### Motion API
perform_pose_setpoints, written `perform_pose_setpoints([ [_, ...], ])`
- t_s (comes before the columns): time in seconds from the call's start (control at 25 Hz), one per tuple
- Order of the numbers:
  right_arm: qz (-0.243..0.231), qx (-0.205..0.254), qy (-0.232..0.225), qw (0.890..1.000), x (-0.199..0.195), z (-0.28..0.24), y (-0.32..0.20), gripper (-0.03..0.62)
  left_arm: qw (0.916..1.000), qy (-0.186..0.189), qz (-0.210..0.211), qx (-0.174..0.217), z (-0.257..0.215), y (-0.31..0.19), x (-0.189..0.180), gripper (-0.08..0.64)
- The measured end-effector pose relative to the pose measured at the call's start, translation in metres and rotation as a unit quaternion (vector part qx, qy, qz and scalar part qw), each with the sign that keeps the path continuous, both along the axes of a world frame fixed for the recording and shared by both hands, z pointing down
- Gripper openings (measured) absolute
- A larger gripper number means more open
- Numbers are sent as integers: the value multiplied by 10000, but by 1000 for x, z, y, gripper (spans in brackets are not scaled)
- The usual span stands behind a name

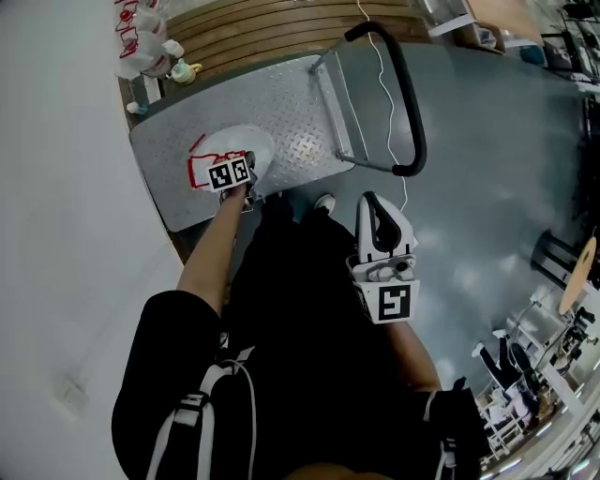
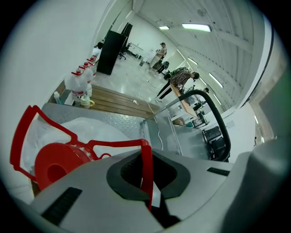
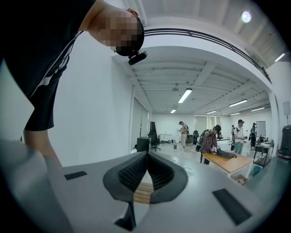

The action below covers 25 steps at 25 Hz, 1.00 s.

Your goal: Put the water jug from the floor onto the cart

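A clear water jug (image 1: 232,148) with a red cap (image 2: 53,166) and red carrying handle (image 2: 146,160) is over the near left part of the cart's steel deck (image 1: 300,103). I cannot tell whether it rests on the deck. My left gripper (image 1: 234,172) points steeply down and is shut on the red handle, which runs between its dark pads (image 2: 127,175). My right gripper (image 1: 379,223) is held nearly level beside the cart's black push handle (image 1: 412,122). It is shut with nothing between its ribbed pads (image 3: 159,170).
Several more jugs with red caps (image 1: 141,42) stand behind the cart next to wooden planks (image 1: 281,26). A white cord (image 1: 382,75) hangs across the push handle. Racks and gear (image 1: 544,356) crowd the right side. People (image 3: 213,141) work at a far table.
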State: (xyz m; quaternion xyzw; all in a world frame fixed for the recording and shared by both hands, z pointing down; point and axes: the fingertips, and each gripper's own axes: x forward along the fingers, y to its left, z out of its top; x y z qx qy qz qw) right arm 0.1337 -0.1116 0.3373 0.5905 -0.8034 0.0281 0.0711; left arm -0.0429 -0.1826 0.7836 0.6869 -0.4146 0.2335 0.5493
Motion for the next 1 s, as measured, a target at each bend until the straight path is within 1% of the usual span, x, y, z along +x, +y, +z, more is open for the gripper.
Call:
perform_pose_setpoints([
  [0.08, 80, 8, -2, 10000, 1, -2, 2, 20, 9996, 279, 12, -27, 3, -2, 9, 17],
  [0.16, 178, 70, -70, 9998, 5, -5, 5, 20, 9982, 597, 109, -31, 4, -4, 20, 17],
  [0.24, 278, 119, -125, 9995, 12, -8, 10, 20, 9969, 773, 163, -10, 4, -7, 29, 18],
  [0.48, 585, 215, -120, 9980, 33, -12, 25, 20, 9966, 822, 79, 33, 8, -9, 39, 18],
  [0.6, 576, 135, -110, 9982, 36, -13, 26, 20, 9963, 861, 59, 54, 3, -8, 44, 21],
  [0.68, 474, 113, -101, 9988, 32, -13, 25, 20, 9959, 900, 97, 83, 0, -10, 47, 51],
  [0.76, 372, 156, -114, 9991, 28, -14, 25, 20, 9952, 962, 150, 121, -2, -10, 50, 112],
  [0.92, 351, 109, -173, 9992, 30, -14, 26, 19, 9932, 1129, 120, 264, -10, -7, 55, 175],
  [1.0, 334, 113, -179, 9992, 29, -14, 25, 20, 9916, 1246, 171, 317, -14, -4, 56, 206],
])
